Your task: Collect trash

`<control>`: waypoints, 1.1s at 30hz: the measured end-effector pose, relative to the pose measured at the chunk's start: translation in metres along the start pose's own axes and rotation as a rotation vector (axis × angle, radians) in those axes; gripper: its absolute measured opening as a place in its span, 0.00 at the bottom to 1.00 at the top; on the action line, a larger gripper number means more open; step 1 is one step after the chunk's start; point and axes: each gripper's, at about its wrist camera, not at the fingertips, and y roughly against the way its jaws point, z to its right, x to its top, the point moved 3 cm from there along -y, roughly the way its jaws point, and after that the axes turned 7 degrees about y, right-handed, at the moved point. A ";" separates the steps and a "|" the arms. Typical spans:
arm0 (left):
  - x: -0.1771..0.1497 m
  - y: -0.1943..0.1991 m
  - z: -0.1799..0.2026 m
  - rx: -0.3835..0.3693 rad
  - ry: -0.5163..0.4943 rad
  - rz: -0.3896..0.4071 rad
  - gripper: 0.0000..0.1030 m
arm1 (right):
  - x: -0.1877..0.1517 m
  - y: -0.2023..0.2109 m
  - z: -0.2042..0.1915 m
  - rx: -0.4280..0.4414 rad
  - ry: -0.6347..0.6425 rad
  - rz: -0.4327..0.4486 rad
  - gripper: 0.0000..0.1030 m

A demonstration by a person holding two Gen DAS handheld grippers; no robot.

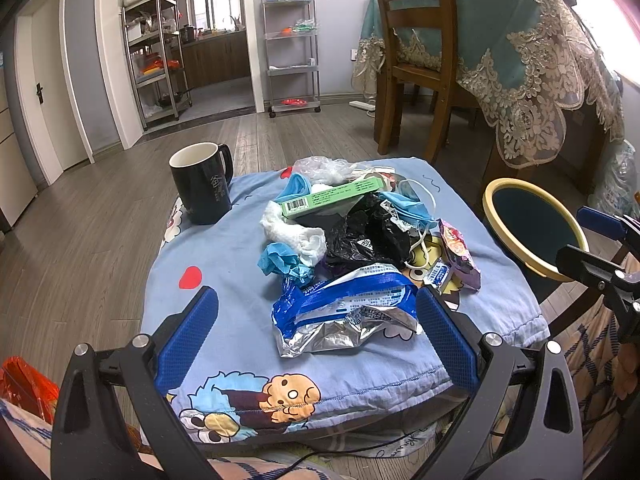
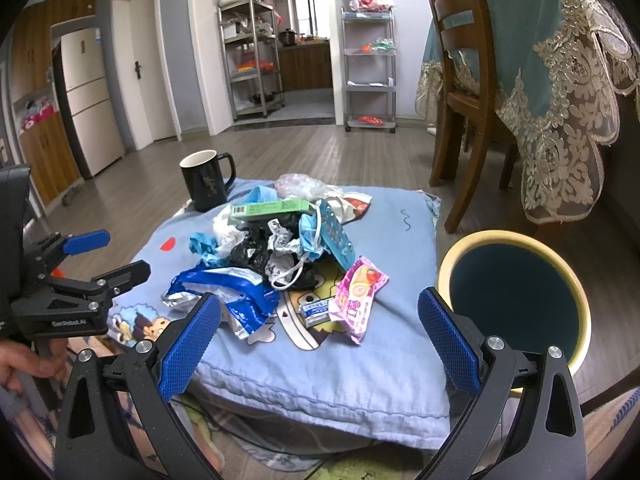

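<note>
The trash sits in one heap in the middle of a blue cartoon-print cushion (image 1: pixel 224 264), and most of it overlaps, so the lower pieces are only partly seen. A green box (image 1: pixel 332 198) lies on top toward the far side of the heap, covering part of a black plastic bag (image 1: pixel 360 236) whose full outline cannot be made out. White crumpled tissue (image 1: pixel 296 236) and a blue glove (image 1: pixel 280 262) poke out on the heap's left side. A blue face mask (image 1: pixel 412 206) with its white ear loop drapes the right side. At the near edge of the heap lies a blue and silver foil bag (image 1: pixel 344 312), and to the right of the heap a pink snack wrapper (image 2: pixel 360 296) with a small white sachet (image 2: pixel 316 312) just beside it. A clear plastic bag (image 1: pixel 324 168) shows behind the box, hard to read.

A black mug (image 1: pixel 202 182) stands upright on the cushion's far left corner, apart from the heap. A round bin (image 2: pixel 516 296) with a cream rim stands on the floor just right of the cushion, its near rim cut off by the right gripper's finger. A wooden chair (image 1: pixel 416 52) stands beyond the cushion.

The left gripper (image 1: pixel 318 344) is spread wide with nothing held, its fingers either side of the foil bag. The right gripper (image 2: pixel 320 344) is likewise spread wide and holding nothing, over the cushion's near edge.
</note>
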 end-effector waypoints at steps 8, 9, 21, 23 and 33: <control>0.000 0.000 0.000 -0.001 -0.001 0.000 0.94 | 0.000 0.000 0.001 -0.001 0.000 -0.002 0.95; 0.000 0.000 0.000 0.000 -0.001 0.001 0.94 | -0.001 0.000 0.002 -0.001 0.000 -0.003 0.95; -0.001 -0.001 0.001 -0.002 -0.002 -0.005 0.94 | -0.003 -0.001 0.005 -0.003 -0.001 -0.009 0.95; 0.000 -0.001 0.001 -0.002 -0.001 -0.006 0.94 | -0.003 -0.001 0.005 -0.002 -0.001 -0.009 0.95; 0.003 -0.007 -0.006 0.011 0.035 -0.030 0.94 | -0.010 -0.006 0.012 0.001 -0.011 -0.032 0.95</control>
